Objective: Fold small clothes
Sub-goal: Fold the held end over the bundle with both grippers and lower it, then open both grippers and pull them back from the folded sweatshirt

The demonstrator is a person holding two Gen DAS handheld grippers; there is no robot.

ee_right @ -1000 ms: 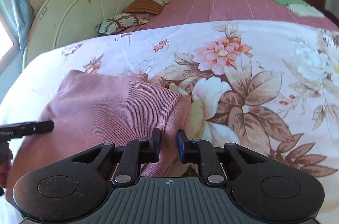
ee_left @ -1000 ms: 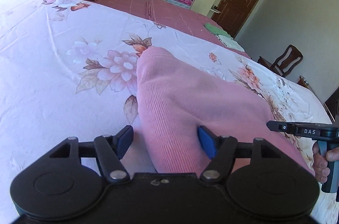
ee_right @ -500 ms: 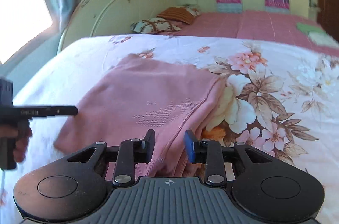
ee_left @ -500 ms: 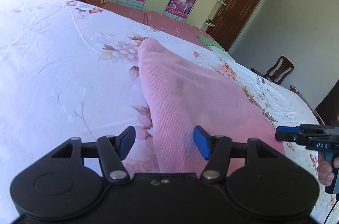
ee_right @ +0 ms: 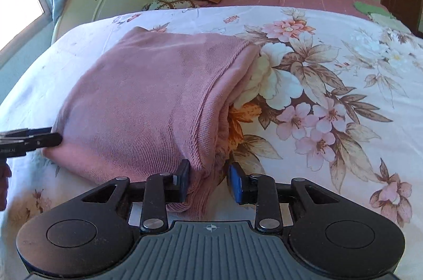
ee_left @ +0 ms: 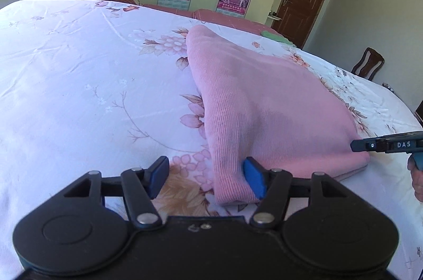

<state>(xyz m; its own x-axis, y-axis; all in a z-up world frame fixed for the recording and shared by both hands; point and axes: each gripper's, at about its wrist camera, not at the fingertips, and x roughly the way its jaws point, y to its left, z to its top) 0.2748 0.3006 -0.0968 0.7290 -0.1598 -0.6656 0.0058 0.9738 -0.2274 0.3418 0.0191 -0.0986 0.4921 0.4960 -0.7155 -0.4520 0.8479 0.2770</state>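
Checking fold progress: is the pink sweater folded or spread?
Folded. The sweater lies as a compact block on the bedspread, with stacked layers showing along its right edge.

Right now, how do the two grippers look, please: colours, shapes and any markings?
The left gripper has a smooth black body with two round discs, black link arms with silver rivets, and blue fingers. The right gripper is built alike, but its grey body is ribbed and bears a small crosshair mark. Seen from the side, it carries white letters "DAS".

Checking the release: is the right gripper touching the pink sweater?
Touching. The right wrist view shows the right gripper open, its left finger against the pink sweater corner.
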